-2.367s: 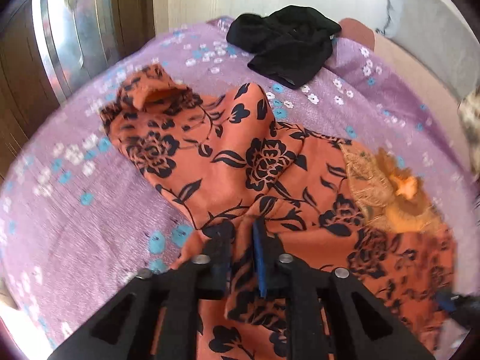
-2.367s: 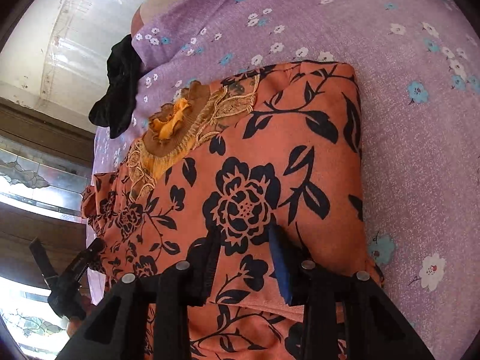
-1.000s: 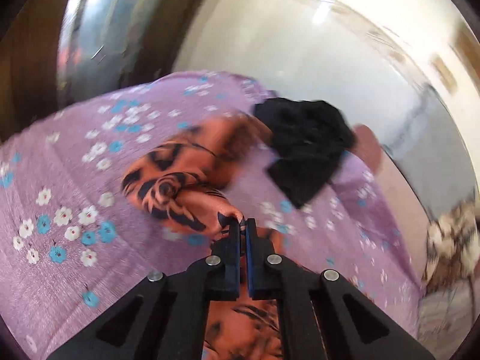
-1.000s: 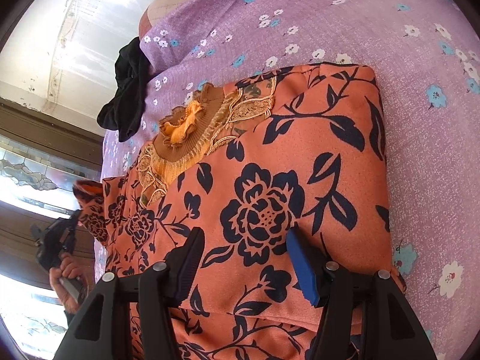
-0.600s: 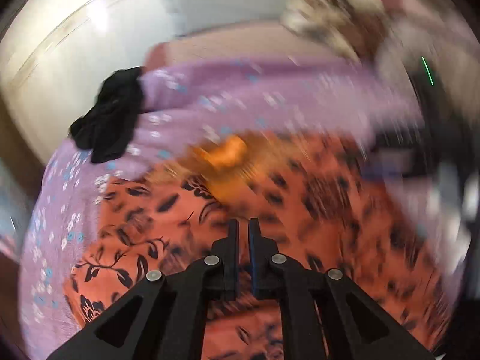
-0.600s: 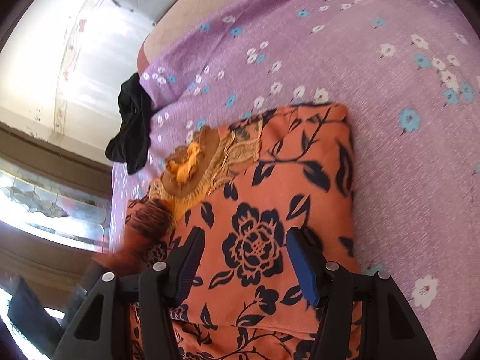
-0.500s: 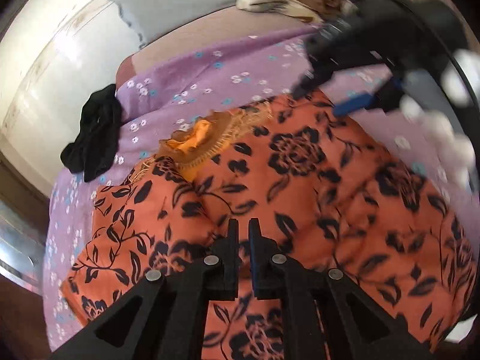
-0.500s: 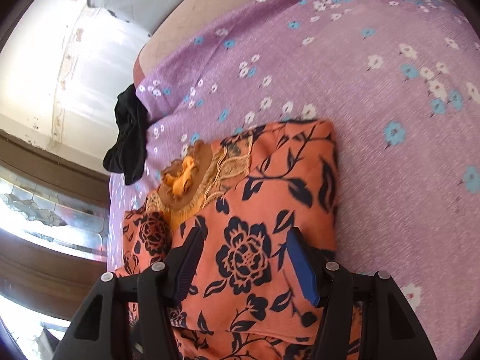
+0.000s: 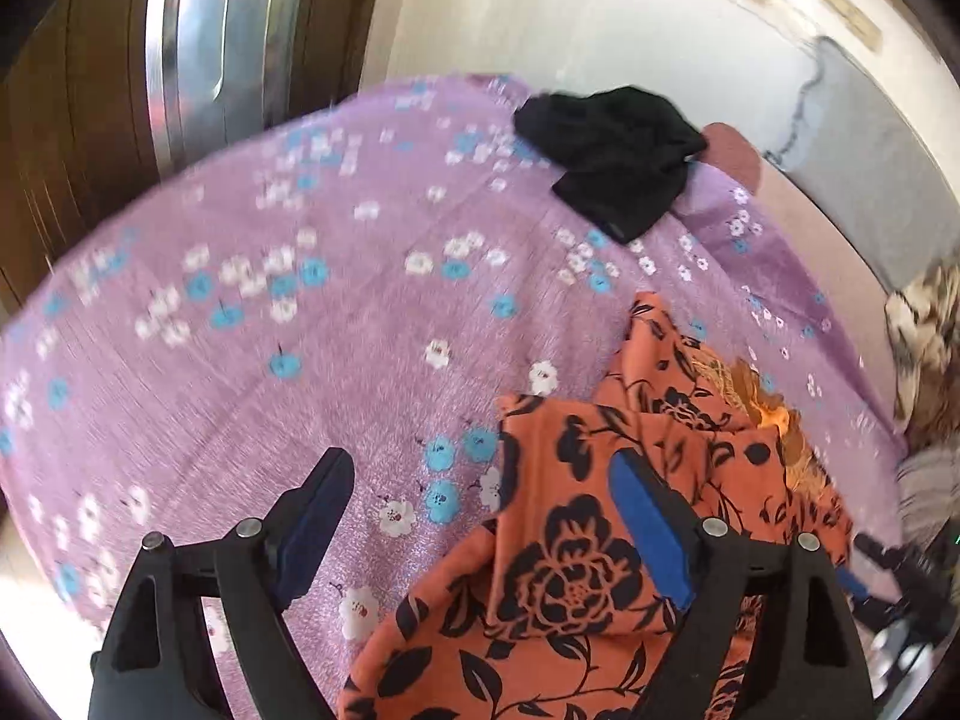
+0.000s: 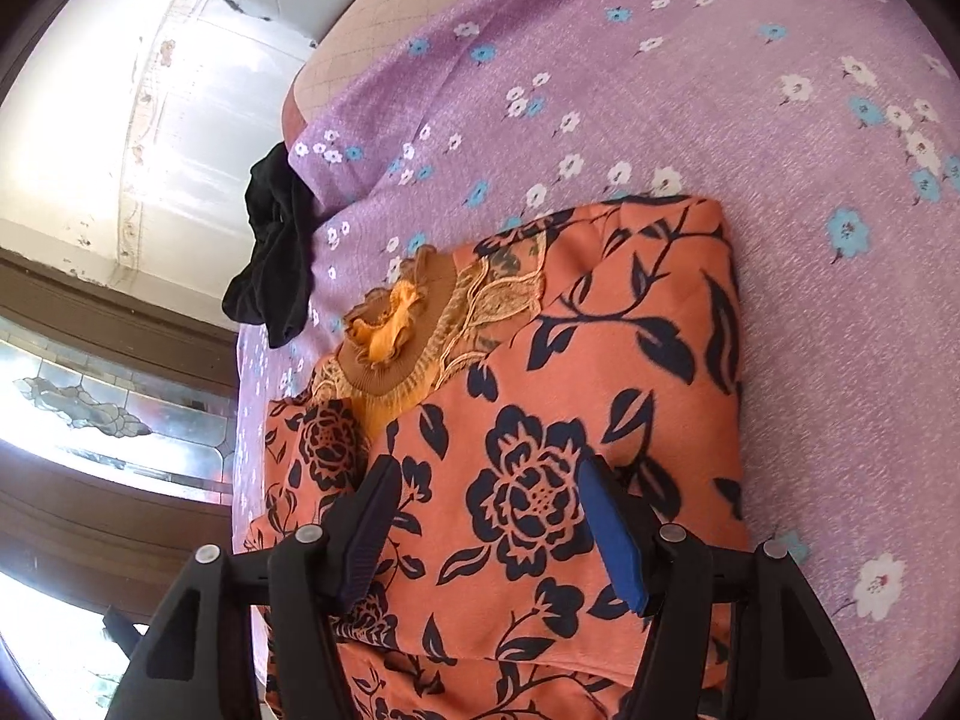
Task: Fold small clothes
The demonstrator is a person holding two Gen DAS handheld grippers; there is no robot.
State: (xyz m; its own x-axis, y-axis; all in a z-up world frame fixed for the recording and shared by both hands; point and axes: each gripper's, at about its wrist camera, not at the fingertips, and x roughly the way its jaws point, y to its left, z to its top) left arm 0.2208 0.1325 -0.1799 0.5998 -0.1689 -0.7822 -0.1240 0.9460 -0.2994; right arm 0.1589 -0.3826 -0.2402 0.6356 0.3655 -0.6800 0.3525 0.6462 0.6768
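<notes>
An orange dress with big dark flowers lies partly folded on a purple bedsheet dotted with small white and blue flowers. Its frilly gold collar shows at about 10 o'clock on the cloth in the right wrist view. The right gripper is spread wide over the dress and holds nothing. The left gripper is spread wide too, empty, with one finger over the sheet and the other over the dress edge. A black cloth sits in a heap at 1 o'clock, well apart from the dress.
</notes>
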